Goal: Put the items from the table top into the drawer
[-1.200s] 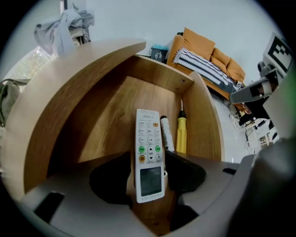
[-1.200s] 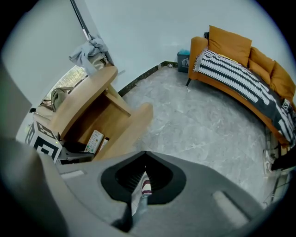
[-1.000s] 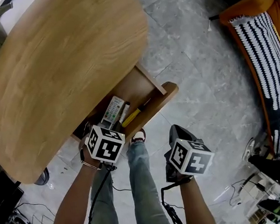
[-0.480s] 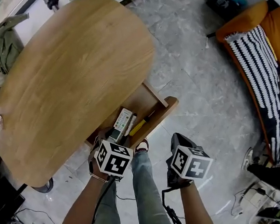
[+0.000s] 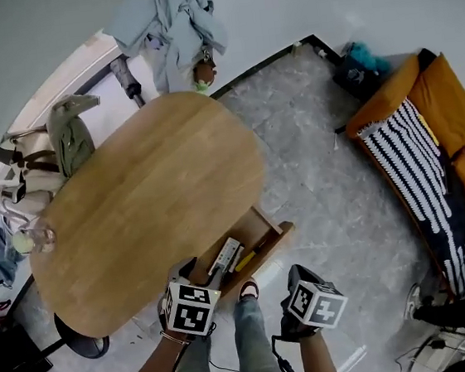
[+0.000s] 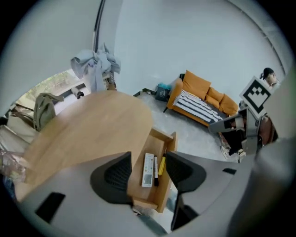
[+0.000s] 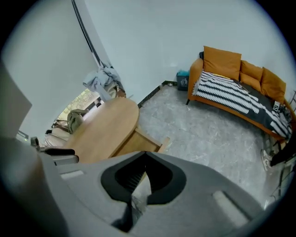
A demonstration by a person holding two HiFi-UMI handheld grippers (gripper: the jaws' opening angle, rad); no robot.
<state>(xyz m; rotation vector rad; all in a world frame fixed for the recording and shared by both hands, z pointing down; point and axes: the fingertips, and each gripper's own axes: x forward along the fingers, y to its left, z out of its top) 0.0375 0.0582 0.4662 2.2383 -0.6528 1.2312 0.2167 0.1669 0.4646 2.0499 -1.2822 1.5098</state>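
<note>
Partly hidden behind the left gripper, wide and empty — drawer holding remote, perhaps two pens; right gripper pinched closed.

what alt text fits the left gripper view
The open left gripper frames an open wooden drawer holding a white remote control, a black marker and a yellow pen side by side. An oval wooden table top fills the left; an orange sofa stands behind.
</note>
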